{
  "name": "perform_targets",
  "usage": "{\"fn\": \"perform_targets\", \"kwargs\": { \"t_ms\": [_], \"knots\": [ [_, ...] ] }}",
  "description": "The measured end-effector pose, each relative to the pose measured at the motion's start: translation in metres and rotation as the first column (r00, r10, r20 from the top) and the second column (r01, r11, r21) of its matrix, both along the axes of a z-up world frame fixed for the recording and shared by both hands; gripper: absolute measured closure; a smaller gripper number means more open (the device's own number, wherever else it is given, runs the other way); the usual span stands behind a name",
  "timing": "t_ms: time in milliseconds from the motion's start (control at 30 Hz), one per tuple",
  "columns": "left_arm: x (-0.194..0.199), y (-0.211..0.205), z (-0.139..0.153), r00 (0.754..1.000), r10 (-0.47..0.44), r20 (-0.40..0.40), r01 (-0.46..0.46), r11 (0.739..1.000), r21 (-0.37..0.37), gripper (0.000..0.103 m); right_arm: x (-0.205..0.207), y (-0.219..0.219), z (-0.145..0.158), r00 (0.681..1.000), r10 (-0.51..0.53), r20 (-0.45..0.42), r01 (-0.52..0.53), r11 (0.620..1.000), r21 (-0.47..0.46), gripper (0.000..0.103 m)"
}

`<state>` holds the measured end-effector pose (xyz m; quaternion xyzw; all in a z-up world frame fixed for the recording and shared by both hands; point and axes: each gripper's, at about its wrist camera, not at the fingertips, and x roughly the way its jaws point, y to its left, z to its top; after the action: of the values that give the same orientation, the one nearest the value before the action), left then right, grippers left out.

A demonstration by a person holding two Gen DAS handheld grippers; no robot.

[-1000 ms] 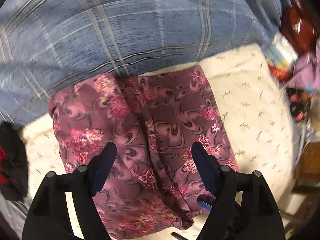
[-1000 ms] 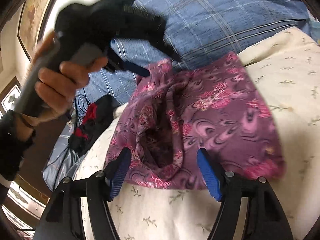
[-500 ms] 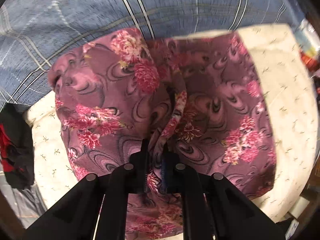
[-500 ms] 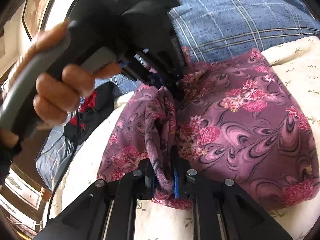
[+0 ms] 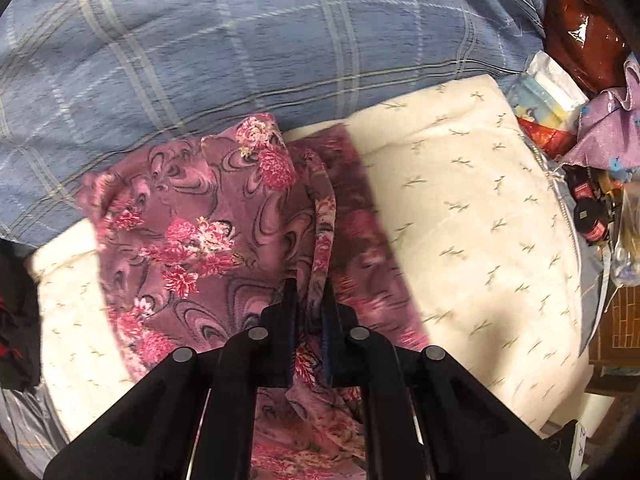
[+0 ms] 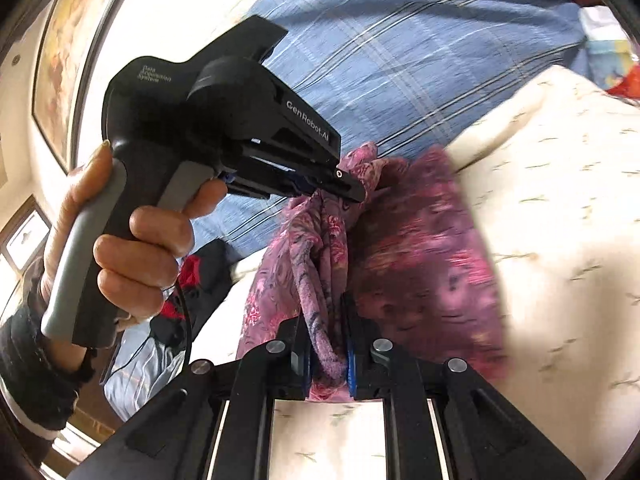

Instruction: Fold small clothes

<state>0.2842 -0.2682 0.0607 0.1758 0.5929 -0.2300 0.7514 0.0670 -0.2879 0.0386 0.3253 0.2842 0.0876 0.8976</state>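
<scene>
Both claws are clamped and you're carrying cloth now. Your left claw (image 5: 308, 300) points steeply down, its jaws pinched narrow on a bunched ridge of the floral garment (image 5: 192, 240). Your right claw (image 6: 326, 344) comes in flatter, its jaws also pinched on a rope of the same fabric, at the garment's near hem.

The key relation: the fold line runs straight between your two claws, from the near edge of the cream pillow (image 5: 480, 220) toward the far edge where the blue plaid blanket (image 5: 240, 48) begins. In the right wrist view the left claw (image 6: 352, 190) sits at the far end of that ridge, held in a hand (image 6: 132, 240), so you grip opposite ends of one long axis.

The garment lies on the left half of the pillow, its far corner riding up on the blanket. The lifted half looks blurred on the right of the ridge, so I judge it mid-swing.

Room: the pillow's right half is bare and wide. The left edge is tight, with dark clothes (image 5: 16, 300) just off it. Clutter (image 5: 560, 92) crowds the far right corner, so stay short of that.
</scene>
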Motion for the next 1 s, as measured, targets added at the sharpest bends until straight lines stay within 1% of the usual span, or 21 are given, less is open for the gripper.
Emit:
{"fn": "perform_targets", "kwargs": {
  "t_ms": [100,200,233,267,333,400,433,467,500,533,567,633,667,700,767,833,867,900,933,967,1000],
  "knots": [
    [-0.005,-0.034,-0.010,1.000,-0.012,-0.023,0.011,1.000,-0.005,0.096,-0.007,-0.016,-0.007,0.999,-0.041,-0.017,0.041,0.999,0.002,0.091],
    [-0.006,-0.049,-0.027,0.999,-0.015,-0.030,0.016,1.000,0.017,0.094,-0.008,-0.031,-0.021,0.995,-0.083,-0.060,0.084,0.996,0.019,0.091],
    [-0.005,-0.051,-0.033,0.999,-0.009,-0.033,0.009,1.000,0.015,0.092,-0.009,-0.035,-0.023,0.993,-0.091,-0.075,0.092,0.995,0.021,0.092],
    [-0.003,-0.049,-0.036,0.999,0.007,-0.040,-0.007,1.000,-0.005,0.088,-0.008,-0.040,-0.031,0.989,-0.104,-0.108,0.107,0.994,0.025,0.092],
    [0.001,-0.040,-0.028,0.998,0.033,-0.057,-0.037,0.997,-0.068,0.088,-0.008,-0.052,-0.042,0.983,-0.095,-0.155,0.106,0.992,0.065,0.094],
    [0.009,-0.020,-0.007,0.995,0.056,-0.079,-0.070,0.982,-0.178,0.085,-0.009,-0.058,-0.042,0.985,-0.078,-0.155,0.097,0.989,0.114,0.090],
    [0.013,-0.005,0.007,0.994,0.072,-0.077,-0.088,0.967,-0.237,0.081,-0.010,-0.060,-0.039,0.985,-0.076,-0.156,0.095,0.989,0.113,0.088],
    [0.016,0.014,0.022,0.994,0.089,-0.062,-0.104,0.949,-0.297,0.066,-0.012,-0.064,-0.031,0.985,-0.088,-0.148,0.103,0.990,0.098,0.082],
    [0.019,0.034,0.035,0.993,0.112,-0.031,-0.116,0.936,-0.331,0.055,-0.014,-0.069,-0.024,0.985,-0.112,-0.132,0.123,0.989,0.081,0.080],
    [0.023,0.054,0.046,0.989,0.148,0.015,-0.134,0.931,-0.340,0.037,-0.014,-0.076,-0.016,0.985,-0.135,-0.105,0.143,0.987,0.072,0.075],
    [0.026,0.081,0.055,0.977,0.200,0.081,-0.161,0.925,-0.343,0.032,-0.011,-0.084,-0.006,0.986,-0.148,-0.078,0.154,0.985,0.075,0.067],
    [0.031,0.116,0.054,0.965,0.234,0.123,-0.183,0.928,-0.325,0.032,0.005,-0.094,0.007,0.988,-0.139,-0.072,0.145,0.986,0.086,0.060],
    [0.036,0.137,0.046,0.959,0.258,0.115,-0.213,0.927,-0.308,0.032,0.025,-0.096,0.012,0.992,-0.099,-0.075,0.107,0.989,0.102,0.055],
    [0.039,0.149,0.038,0.956,0.277,0.100,-0.236,0.924,-0.301,0.032,0.036,-0.094,0.014,0.994,-0.072,-0.082,0.081,0.991,0.109,0.055],
    [0.045,0.174,0.015,0.948,0.317,0.039,-0.292,0.910,-0.294,0.032,0.079,-0.088,0.010,0.991,-0.010,-0.133,0.026,0.993,0.118,0.052],
    [0.046,0.192,-0.005,0.939,0.341,-0.040,-0.336,0.888,-0.313,0.032,0.104,-0.083,0.000,0.982,-0.011,-0.187,0.036,0.991,0.130,0.052],
    [0.048,0.198,-0.015,0.934,0.347,-0.084,-0.355,0.877,-0.324,0.032,0.124,-0.080,-0.008,0.972,0.002,-0.234,0.031,0.990,0.137,0.052],
    [0.050,0.199,-0.021,0.933,0.346,-0.103,-0.360,0.872,-0.331,0.032,0.141,-0.077,-0.017,0.958,0.000,-0.288,0.039,0.990,0.132,0.052],
    [0.049,0.202,-0.024,0.933,0.339,-0.117,-0.359,0.869,-0.341,0.032,0.152,-0.075,-0.025,0.950,0.015,-0.311,0.034,0.988,0.152,0.053],
    [0.049,0.201,-0.024,0.936,0.330,-0.121,-0.351,0.866,-0.355,0.034,0.160,-0.072,-0.026,0.951,0.043,-0.307,0.011,0.985,0.174,0.073],
    [0.048,0.201,-0.020,0.940,0.324,-0.107,-0.340,0.863,-0.375,0.034,0.163,-0.069,-0.019,0.959,0.049,-0.279,-0.006,0.988,0.153,0.093]
  ]
}}
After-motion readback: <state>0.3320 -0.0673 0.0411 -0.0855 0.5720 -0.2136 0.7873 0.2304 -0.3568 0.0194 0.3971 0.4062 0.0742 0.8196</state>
